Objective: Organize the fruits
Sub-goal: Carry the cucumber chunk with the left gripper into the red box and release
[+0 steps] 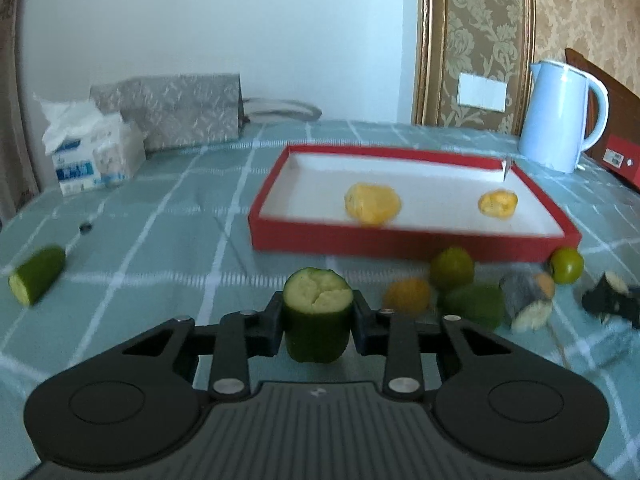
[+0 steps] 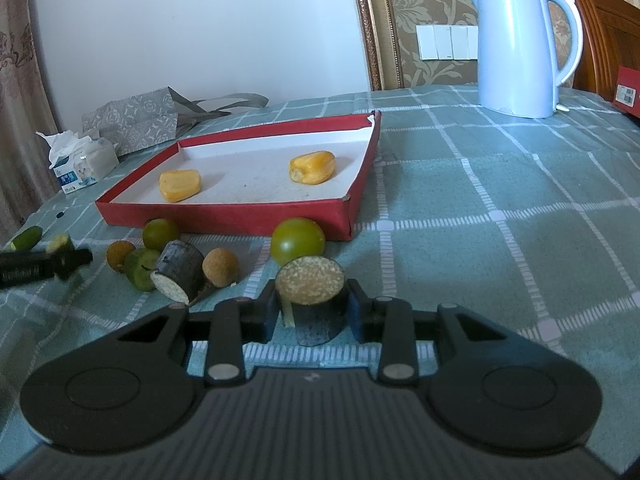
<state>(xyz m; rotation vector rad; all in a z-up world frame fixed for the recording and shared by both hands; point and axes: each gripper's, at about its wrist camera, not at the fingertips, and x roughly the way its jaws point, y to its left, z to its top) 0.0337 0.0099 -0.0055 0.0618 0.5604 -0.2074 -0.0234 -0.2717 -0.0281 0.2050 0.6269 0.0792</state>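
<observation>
Checked green surface [image 2: 500,200] by patterned wall, left tongs [image 1: 318,316] clamping a green cucumber stub [image 1: 316,320] with pale cut top, right tongs [image 2: 312,306] gripping a dark sugarcane stub [image 2: 314,312], both short of the red tray [image 2: 224,216].

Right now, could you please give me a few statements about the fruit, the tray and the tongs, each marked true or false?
1. The left tongs grip a green cucumber piece. True.
2. The red tray holds three yellow pieces. False: two yellow pieces lie in it.
3. The right tongs are empty. False: they clamp a dark-skinned piece.
4. A light blue kettle stands behind the tray. True.
</observation>
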